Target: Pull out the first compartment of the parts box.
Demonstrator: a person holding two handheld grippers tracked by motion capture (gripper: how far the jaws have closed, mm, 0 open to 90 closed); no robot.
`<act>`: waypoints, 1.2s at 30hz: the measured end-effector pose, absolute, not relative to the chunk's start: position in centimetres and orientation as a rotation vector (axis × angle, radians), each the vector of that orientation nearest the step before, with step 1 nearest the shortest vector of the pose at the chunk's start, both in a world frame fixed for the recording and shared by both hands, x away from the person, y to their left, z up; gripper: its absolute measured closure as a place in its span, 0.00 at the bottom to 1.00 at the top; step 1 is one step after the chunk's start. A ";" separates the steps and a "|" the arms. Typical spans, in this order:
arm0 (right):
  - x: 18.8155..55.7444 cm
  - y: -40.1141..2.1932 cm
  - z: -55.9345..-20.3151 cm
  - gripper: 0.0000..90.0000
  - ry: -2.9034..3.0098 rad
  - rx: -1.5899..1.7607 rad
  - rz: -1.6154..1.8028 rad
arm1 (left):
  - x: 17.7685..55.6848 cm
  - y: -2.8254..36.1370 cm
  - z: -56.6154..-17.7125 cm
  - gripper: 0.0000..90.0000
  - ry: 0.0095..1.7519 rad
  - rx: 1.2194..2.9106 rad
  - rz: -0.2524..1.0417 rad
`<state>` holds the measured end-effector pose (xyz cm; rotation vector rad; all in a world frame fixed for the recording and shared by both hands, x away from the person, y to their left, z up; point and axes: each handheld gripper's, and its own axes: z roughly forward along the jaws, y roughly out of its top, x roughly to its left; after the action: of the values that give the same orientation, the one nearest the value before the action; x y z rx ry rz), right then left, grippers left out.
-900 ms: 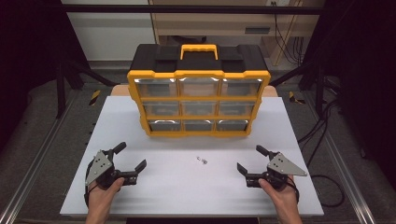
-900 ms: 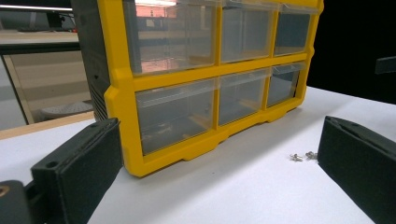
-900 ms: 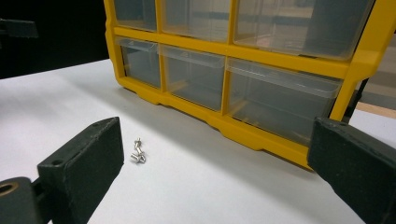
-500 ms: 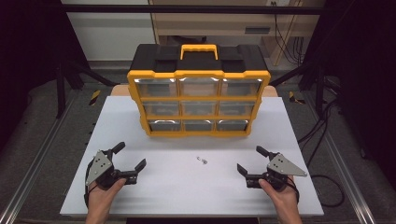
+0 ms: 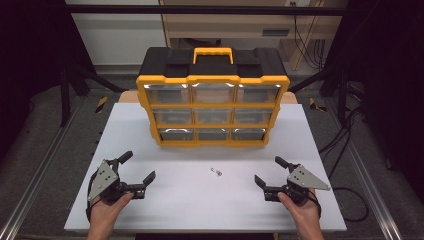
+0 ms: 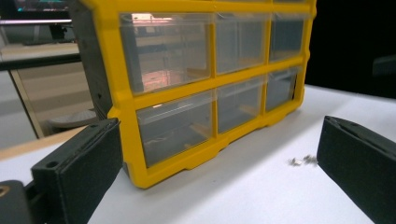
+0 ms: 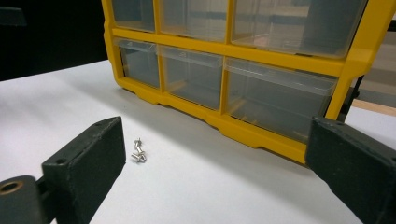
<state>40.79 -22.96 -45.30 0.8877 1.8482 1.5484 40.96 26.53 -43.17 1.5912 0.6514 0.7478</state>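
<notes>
A yellow and black drawer organizer (image 5: pixel 212 107) with clear drawers stands at the back of the white table (image 5: pixel 200 210); its drawers look shut. A few small metal screws (image 5: pixel 216 171) lie on the table in front of it, between the two grippers. My left gripper (image 5: pixel 137 170) rests near the front left, jaws wide open with nothing between them. My right gripper (image 5: pixel 270 171) sits at the front right, also open and empty. The left gripper view has the organizer (image 6: pixel 196 79) ahead and the screws (image 6: pixel 301 161) beside the right jaw. In the right gripper view the screws (image 7: pixel 138 154) lie by the left jaw.
Black frame posts and cables (image 5: pixel 345 145) flank the table on the floor. Behind the organizer stands a wooden bench (image 5: pixel 225 25). Bare white tabletop stretches between the grippers and along the front edge.
</notes>
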 end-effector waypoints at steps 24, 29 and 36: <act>40.8 -22.8 -45.4 0.04 1.869 0.875 1.542 | 43.8 23.7 -33.2 0.01 0.520 1.741 0.942; 40.8 -22.9 -45.4 0.04 1.857 0.889 1.538 | 43.7 22.6 -31.7 0.02 0.469 1.770 0.991; 40.8 -22.8 -45.4 0.04 1.859 0.887 1.540 | 43.6 20.2 -30.1 0.02 0.395 1.821 1.019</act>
<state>40.77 -22.84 -45.38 0.8873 1.8595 1.5396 43.58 20.17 -30.11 1.8212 0.3947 1.0192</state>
